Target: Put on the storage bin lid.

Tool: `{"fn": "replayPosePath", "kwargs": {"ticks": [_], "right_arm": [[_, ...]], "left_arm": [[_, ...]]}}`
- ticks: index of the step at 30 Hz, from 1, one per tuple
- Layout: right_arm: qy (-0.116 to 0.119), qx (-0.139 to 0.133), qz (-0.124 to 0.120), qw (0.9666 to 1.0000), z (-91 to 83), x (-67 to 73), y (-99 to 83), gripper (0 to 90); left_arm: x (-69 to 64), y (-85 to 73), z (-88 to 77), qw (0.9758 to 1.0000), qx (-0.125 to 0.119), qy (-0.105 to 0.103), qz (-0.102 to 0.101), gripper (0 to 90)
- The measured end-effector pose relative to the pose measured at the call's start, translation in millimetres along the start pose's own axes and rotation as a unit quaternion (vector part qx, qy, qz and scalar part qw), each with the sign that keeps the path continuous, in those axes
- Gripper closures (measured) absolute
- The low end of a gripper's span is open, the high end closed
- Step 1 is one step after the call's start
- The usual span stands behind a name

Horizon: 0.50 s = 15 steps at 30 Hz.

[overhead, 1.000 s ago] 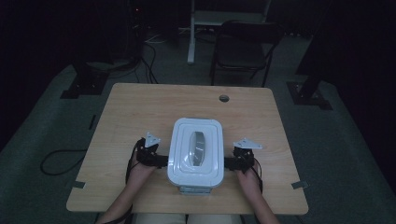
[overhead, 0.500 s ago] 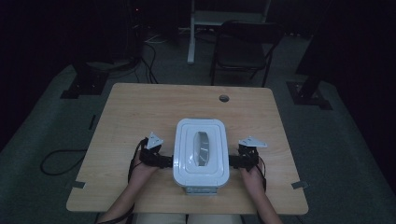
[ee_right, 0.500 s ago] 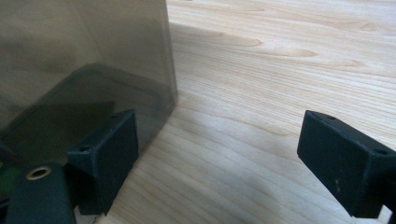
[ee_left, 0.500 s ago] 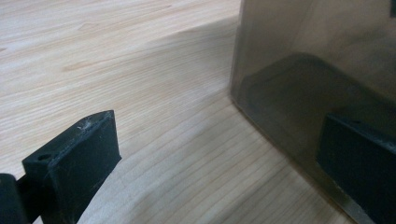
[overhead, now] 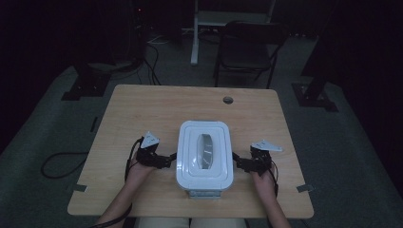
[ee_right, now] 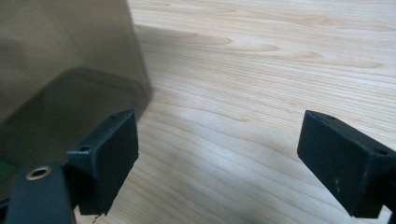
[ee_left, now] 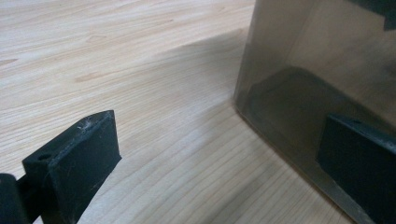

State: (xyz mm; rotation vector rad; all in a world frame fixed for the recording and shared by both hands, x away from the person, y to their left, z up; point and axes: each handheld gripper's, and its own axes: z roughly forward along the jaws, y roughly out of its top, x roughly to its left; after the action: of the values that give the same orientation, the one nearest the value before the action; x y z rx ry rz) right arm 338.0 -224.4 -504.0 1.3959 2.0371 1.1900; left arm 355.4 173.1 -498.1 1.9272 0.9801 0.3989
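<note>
- Against the frame from a second back: the container has shifted slightly toward 3 o'clock on the worktop, and both hands have gone with it. The right tongs stood hard against the container's side then; now they sit a little off it.
- Container [overhead: 205,154]: white lid with a raised rectangular panel and an oval grey recess at its middle, over a translucent smoky body. It stands upright on the worktop [overhead: 142,109], in the near half, around 6 o'clock from the round cable hole [overhead: 228,100].
- Contents: through the tinted wall in both gripper views a dark rounded shape sits low inside; what it is cannot be told.
- Left tongs [overhead: 167,160]: at 9 o'clock of the container, pointing at its side. In the left gripper view the jaws are spread wide, with the container's corner [ee_left: 299,84] between them, one jaw against or just behind the tinted wall; nothing pinched.
- Right tongs [overhead: 237,164]: at 3 o'clock of the container. In the right gripper view the jaws are spread, one just beside the container wall [ee_right: 70,60], the other over bare wood.
- Hands: left hand [overhead: 139,168] and right hand [overhead: 263,179] come in from 6 o'clock, held low, forearms angled slightly inward.
</note>
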Motion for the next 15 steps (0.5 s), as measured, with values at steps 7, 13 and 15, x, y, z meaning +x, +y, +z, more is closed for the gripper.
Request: {"fn": "replayPosePath", "kwargs": {"ticks": [7, 13, 15], "right_arm": [[-0.009, -0.002, 0.01, 0.9999, -6.5, -10.4, -4.5, 12.6], [-0.032, -0.005, 0.021, 0.9993, -16.0, -23.7, -9.9, 12.6], [-0.036, -0.01, 0.019, 0.9991, -17.6, -25.4, -10.8, 12.6]], "left_arm": [[13.3, 0.7, -8.3, 0.9999, 0.002, -0.003, -0.01, 0.6], [25.6, -4.6, -18.9, 0.9998, 0.003, 0.01, -0.018, 0.6], [27.4, -5.5, -20.7, 0.9997, 0.002, 0.013, -0.02, 0.6]]}}
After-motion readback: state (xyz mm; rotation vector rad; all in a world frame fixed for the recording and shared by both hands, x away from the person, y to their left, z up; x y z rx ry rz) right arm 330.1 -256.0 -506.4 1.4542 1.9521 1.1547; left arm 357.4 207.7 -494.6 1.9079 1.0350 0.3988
